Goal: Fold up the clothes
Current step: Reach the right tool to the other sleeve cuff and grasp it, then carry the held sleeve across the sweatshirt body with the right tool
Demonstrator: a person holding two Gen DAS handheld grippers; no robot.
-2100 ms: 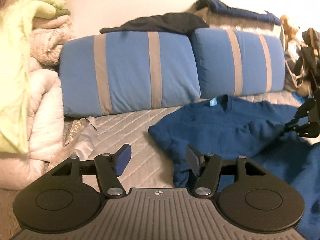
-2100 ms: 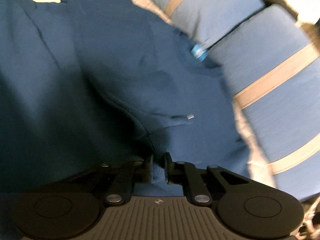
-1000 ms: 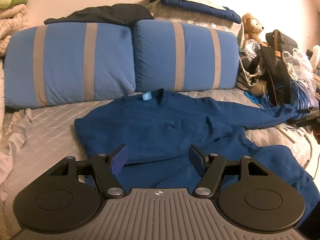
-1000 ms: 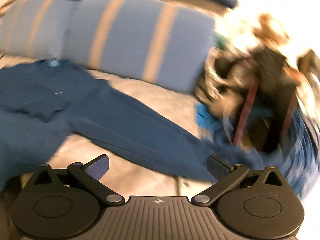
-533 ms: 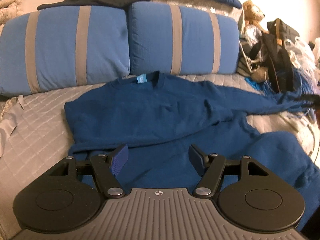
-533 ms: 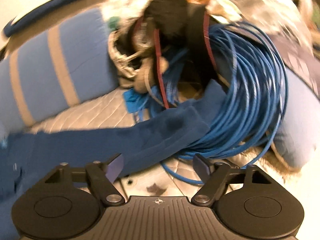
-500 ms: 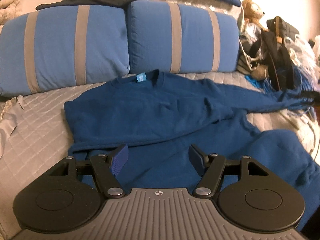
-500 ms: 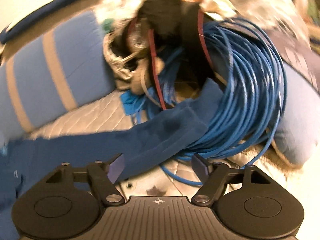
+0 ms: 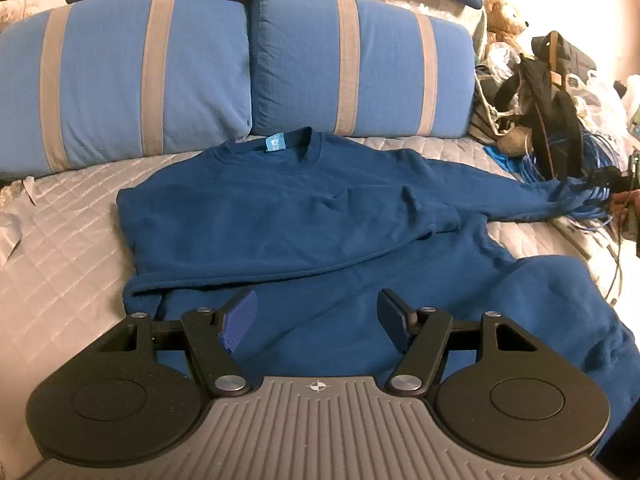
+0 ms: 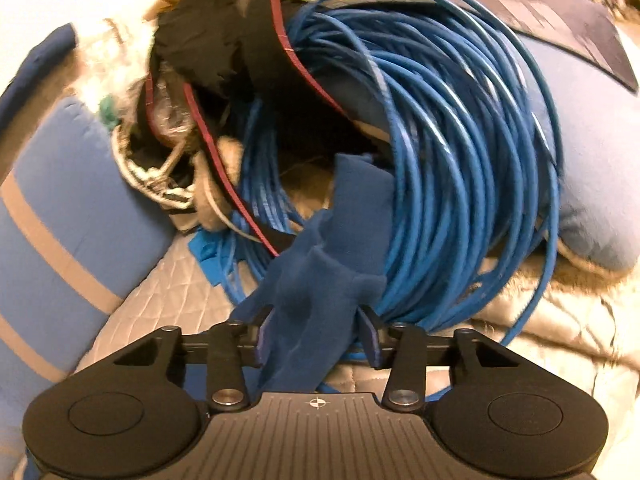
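Quilted bed (image 9: 60, 264): blue sweatshirt (image 9: 280, 216) lies partly folded, one sleeve (image 10: 320, 300) outstretched over cable coil (image 10: 460, 160). Right gripper (image 10: 316, 336) jaws clamp the cuff; left gripper (image 9: 316, 316) jaws released, holding nothing. Sleeve fold remains.

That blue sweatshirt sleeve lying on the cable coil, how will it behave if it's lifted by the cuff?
Probably floppy: the sleeve already sags and creases between the right hand-held gripper pads. It looks like thick fleece, so it will likely drag the sweatshirt body along. It might snag the blue cable coil it rests against.
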